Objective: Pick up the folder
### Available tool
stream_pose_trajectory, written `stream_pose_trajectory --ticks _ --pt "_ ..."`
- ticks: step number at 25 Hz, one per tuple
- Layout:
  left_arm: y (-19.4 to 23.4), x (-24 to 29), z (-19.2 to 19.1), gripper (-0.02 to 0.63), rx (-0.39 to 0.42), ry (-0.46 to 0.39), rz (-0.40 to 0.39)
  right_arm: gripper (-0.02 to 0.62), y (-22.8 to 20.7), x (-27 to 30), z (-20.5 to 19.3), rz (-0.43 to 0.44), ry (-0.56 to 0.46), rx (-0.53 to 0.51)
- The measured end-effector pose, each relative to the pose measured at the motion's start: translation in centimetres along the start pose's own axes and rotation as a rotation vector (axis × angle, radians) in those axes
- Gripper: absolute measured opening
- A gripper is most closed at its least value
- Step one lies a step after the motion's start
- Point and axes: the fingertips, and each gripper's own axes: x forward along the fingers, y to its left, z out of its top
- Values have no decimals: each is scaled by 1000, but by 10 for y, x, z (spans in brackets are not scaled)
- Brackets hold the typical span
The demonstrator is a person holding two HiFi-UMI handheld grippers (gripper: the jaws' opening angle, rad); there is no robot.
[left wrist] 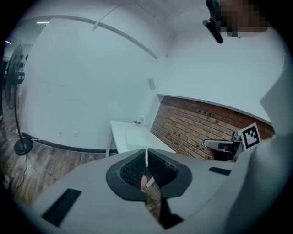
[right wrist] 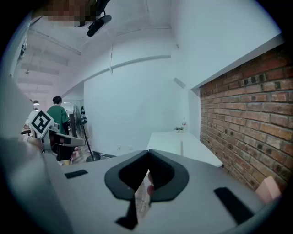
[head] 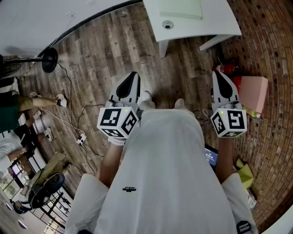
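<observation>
While the left hand-held gripper point(head: 132, 77) and the right hand-held gripper point(head: 219, 76) hung pressed together, empty, open floor point(head: 105, 50) reached the counter point(head: 215, 20) edge.

White T-shirt point(head: 169, 155), small black logo point(head: 129, 188), white-and-black left tool point(head: 132, 77), matching right tool point(head: 216, 75)

light: even, cool indoor — soft shadows | edges: fisheye bend, dark vignette | focus: near parts soft

Pale green folder point(head: 181, 8), white table point(head: 220, 20)
</observation>
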Motion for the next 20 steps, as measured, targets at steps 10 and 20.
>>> stream_pose_trajectory --ticks 10,20 --pt "-136 43 -16 31 50 20 -12 5 -99 -73 -14 25 -22 49" --pt "-208 64 -35 31 48 20 -5 18 -145 -119 -21 143 -100 103"
